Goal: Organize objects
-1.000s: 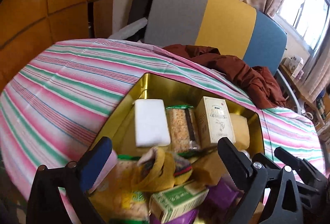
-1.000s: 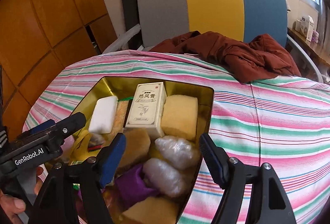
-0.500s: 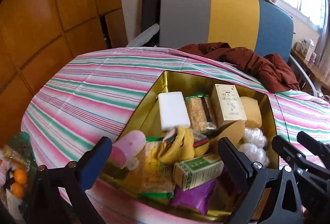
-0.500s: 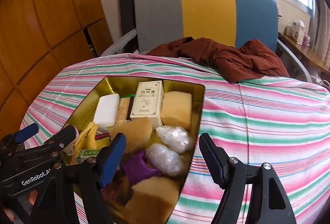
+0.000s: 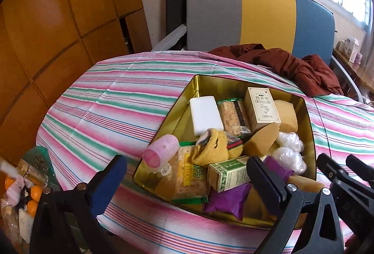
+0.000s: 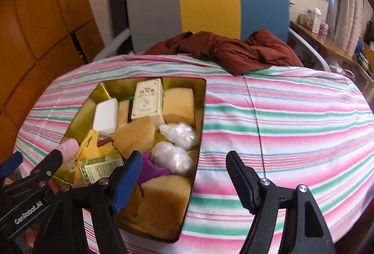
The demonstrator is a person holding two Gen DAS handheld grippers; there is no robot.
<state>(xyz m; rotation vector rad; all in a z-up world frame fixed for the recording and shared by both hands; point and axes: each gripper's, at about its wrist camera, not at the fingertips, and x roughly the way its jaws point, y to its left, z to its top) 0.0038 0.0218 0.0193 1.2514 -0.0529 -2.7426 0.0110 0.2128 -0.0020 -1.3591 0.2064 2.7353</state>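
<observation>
Wood panels (image 5: 58, 20) line the wall on the left, and a grey, yellow and blue chair (image 5: 257, 18) stands behind the table (image 5: 112, 99), whose striped cloth carries a brown garment (image 6: 233, 50) at its far edge. On the cloth sits an open gold tin (image 5: 187, 99), packed with goods: yellow sponges (image 6: 178, 103), a white block (image 5: 205, 115), a cream box (image 5: 261, 108), a cracker pack (image 5: 233, 116), a green box (image 5: 226, 175), two clear wraps (image 6: 177, 131), a purple packet (image 5: 228, 200) and a pink roll (image 5: 161, 152) resting on the tin's near-left rim.

Over the last second both cameras have drawn back and up from the tin; earlier the jaws framed its contents closely, now the whole tin and much of the cloth show. The left gripper (image 5: 187, 174) hangs before the tin's near edge, jaws spread wide, holding nothing. The right gripper (image 6: 184, 172) hovers over the tin's near-right corner and the bare cloth beside it, jaws likewise spread and empty.

Nothing left the tin during that retreat, and no loose item lies on the cloth. I judge this fits either a tin just filled, with the grippers backing off, or a full tin about to be sorted; the frames do not settle which.
</observation>
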